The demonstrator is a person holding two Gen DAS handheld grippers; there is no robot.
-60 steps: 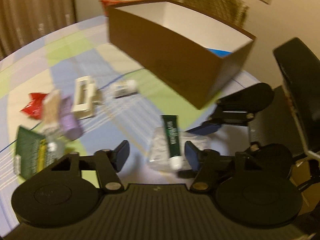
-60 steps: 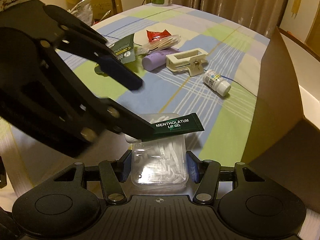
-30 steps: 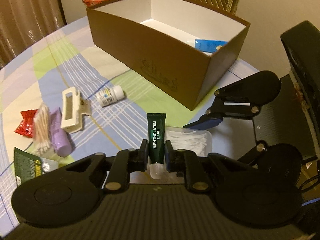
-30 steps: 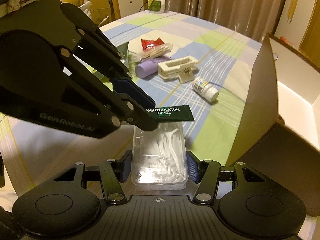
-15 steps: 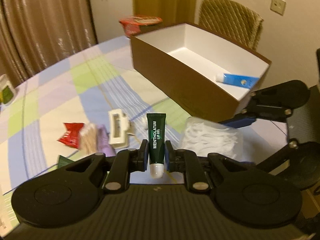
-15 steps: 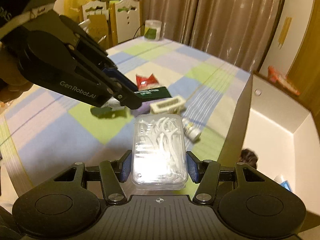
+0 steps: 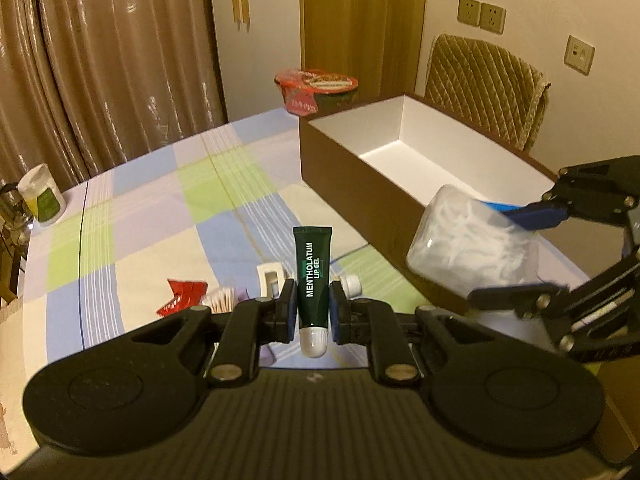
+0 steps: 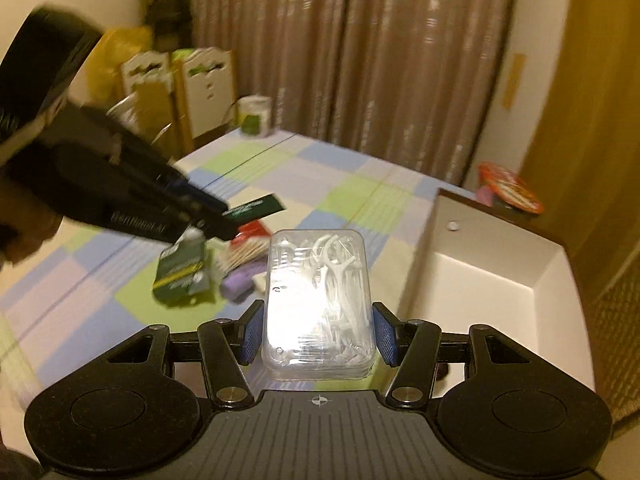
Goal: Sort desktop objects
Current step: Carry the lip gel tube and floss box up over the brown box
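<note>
1. Your left tool (image 7: pixel 314 316) pinches a dark green plastic lip gel tube (image 7: pixel 313 280), white cap toward the camera, above the checked counter (image 7: pixel 160 216).
2. Your right tool (image 8: pixel 318 334) clamps a clear, rounded plastic box of white floss picks (image 8: pixel 318 304).
3. Both loads have risen since half a second ago; the floss box now hangs beside the brown, white-lined cardboard box (image 7: pixel 352 168).

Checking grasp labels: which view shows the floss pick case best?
Right wrist. The floss pick case sits sharp and centred between the right gripper's pads, picks visible inside. The left wrist view shows it only side-on and blurred, above the brown box.
</note>
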